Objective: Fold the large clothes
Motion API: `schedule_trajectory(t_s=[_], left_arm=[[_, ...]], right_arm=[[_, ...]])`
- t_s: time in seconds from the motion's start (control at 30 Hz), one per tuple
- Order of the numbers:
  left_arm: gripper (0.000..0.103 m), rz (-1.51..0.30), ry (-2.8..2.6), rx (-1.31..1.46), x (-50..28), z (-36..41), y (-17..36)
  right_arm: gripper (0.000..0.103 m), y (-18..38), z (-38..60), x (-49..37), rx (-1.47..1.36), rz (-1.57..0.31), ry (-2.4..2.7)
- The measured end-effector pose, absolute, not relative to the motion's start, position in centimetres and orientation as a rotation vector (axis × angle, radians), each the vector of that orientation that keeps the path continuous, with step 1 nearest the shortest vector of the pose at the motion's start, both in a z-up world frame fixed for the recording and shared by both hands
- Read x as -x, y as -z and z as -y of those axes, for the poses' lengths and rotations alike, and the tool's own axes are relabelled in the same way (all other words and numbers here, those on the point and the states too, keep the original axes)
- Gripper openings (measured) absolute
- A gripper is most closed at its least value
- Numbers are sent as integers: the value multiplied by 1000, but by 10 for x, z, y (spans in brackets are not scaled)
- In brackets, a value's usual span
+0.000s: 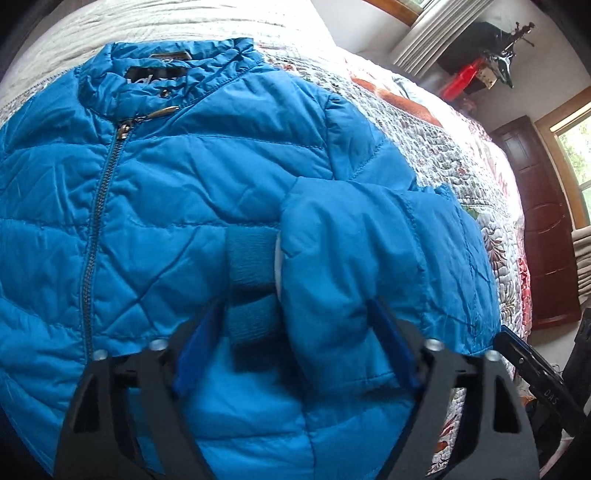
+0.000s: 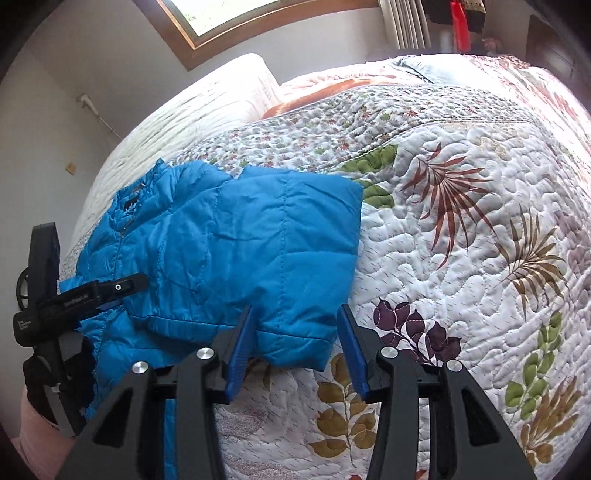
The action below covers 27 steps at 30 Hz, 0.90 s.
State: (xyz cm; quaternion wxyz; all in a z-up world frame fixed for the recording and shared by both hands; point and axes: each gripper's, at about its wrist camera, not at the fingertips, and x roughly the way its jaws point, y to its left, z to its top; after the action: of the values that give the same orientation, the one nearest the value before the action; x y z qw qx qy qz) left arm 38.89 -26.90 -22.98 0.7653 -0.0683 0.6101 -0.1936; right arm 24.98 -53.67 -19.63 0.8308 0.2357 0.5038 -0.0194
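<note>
A blue quilted jacket point(image 1: 166, 192) lies front up on the bed, zipped, collar at the far end. Its sleeve point(image 1: 369, 258) is folded across the chest, the knit cuff point(image 1: 251, 280) showing. My left gripper point(image 1: 295, 332) is open, its jaws straddling the sleeve end and cuff. In the right wrist view the jacket point(image 2: 240, 251) lies at the left. My right gripper point(image 2: 295, 332) is open, its jaws on either side of the folded sleeve's near edge point(image 2: 295, 347). The left gripper point(image 2: 74, 295) shows there over the jacket's left part.
The bed carries a floral quilt point(image 2: 461, 240) with bare room to the right of the jacket. A pale pillow point(image 2: 207, 99) lies at the head. A window point(image 2: 229, 18), a radiator point(image 2: 402, 22) and a dark wooden door point(image 1: 535, 221) stand around the room.
</note>
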Motion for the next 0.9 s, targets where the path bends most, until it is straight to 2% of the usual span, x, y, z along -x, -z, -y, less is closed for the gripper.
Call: schedule_trajectory(t_s=[0.03,0.1,0.2,0.47,0.6,0.9], left_arm=[[59,-1327,433,155,-389,272,229],[31,-1316,462,182,-389,273,227],[21,-1264,465,221,-386,265,215],[18,-1070,354,227,-378,192,157],[18,-998,219,208,-381,140,141],[18,-1019,38,221,-408,34,150]], right_arm=[[47,194,539,-249,-505,-1058,41],[47,188,542,-248,-521,-1038,41],[47,185,550,-248,-567,-1024,42],[48,187,536,-262,-614,-1022,-44],[53,188,510,-279,-609,-1035,-114],[54,207,449,-325,-544,-1133,-171]])
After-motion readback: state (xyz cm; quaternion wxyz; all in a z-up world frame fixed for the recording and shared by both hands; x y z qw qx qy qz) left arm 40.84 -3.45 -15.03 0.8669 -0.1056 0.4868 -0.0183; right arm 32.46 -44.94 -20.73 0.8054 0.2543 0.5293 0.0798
